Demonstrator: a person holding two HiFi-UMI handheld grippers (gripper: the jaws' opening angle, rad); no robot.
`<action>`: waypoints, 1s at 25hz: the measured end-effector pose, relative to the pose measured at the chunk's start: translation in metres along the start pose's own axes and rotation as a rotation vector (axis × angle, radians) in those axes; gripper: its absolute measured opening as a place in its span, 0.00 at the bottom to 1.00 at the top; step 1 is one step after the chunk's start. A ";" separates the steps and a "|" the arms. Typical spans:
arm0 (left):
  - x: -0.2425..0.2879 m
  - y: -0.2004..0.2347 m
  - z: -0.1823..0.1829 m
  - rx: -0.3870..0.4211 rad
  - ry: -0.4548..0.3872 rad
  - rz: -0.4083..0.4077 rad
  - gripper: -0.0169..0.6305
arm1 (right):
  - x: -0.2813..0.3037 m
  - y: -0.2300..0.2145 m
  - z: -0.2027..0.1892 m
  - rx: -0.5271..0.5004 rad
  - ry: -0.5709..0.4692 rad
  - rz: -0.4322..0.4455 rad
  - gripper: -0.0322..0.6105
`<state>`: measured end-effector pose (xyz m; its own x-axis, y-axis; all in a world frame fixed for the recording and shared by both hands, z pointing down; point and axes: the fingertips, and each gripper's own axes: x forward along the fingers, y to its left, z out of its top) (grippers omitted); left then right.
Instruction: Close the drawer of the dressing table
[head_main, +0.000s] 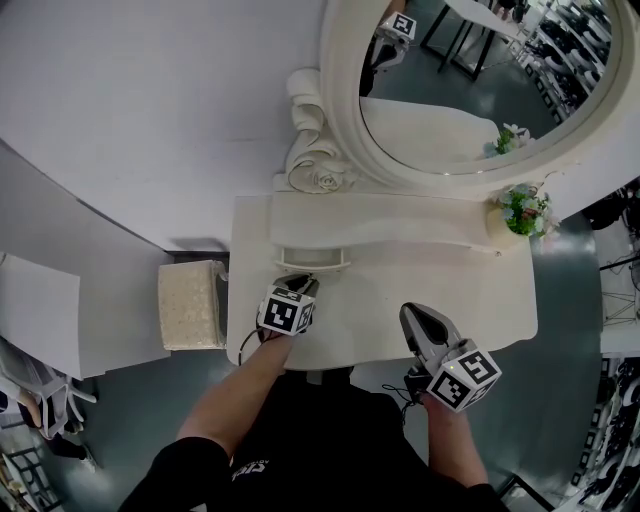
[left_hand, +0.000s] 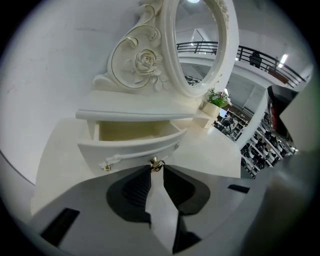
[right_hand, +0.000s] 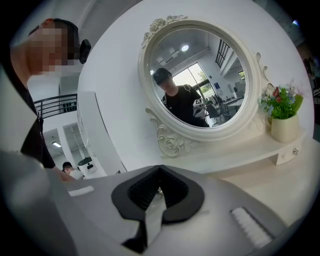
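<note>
The drawer (left_hand: 131, 150) of the white dressing table (head_main: 480, 295) stands pulled out from under the raised shelf (head_main: 400, 228), its pale inside open to view. The left gripper (left_hand: 156, 167) points down at the drawer front, and its fingertips pinch the small gold knob (left_hand: 154, 161) between them. The right gripper (right_hand: 159, 168) is held over the table's front edge, off to the right and well apart from the drawer, with its fingers pressed together at the tips and nothing between them. A round mirror (head_main: 470, 100) rises behind, with a flower pot (head_main: 522, 212) beside it
</note>
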<state>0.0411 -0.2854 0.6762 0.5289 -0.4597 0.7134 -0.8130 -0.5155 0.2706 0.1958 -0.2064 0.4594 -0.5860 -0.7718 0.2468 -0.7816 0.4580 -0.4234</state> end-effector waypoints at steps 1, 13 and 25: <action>0.000 0.000 0.002 -0.002 -0.001 0.000 0.15 | 0.000 -0.001 0.001 -0.001 0.000 0.000 0.07; 0.001 0.006 0.023 -0.012 -0.025 -0.001 0.15 | 0.004 -0.002 -0.001 0.007 0.011 0.005 0.07; 0.011 0.015 0.030 0.011 0.004 -0.013 0.15 | 0.009 0.000 -0.010 0.021 0.031 -0.006 0.07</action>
<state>0.0423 -0.3198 0.6689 0.5384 -0.4498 0.7127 -0.8034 -0.5292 0.2730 0.1883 -0.2086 0.4700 -0.5880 -0.7603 0.2759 -0.7805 0.4438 -0.4403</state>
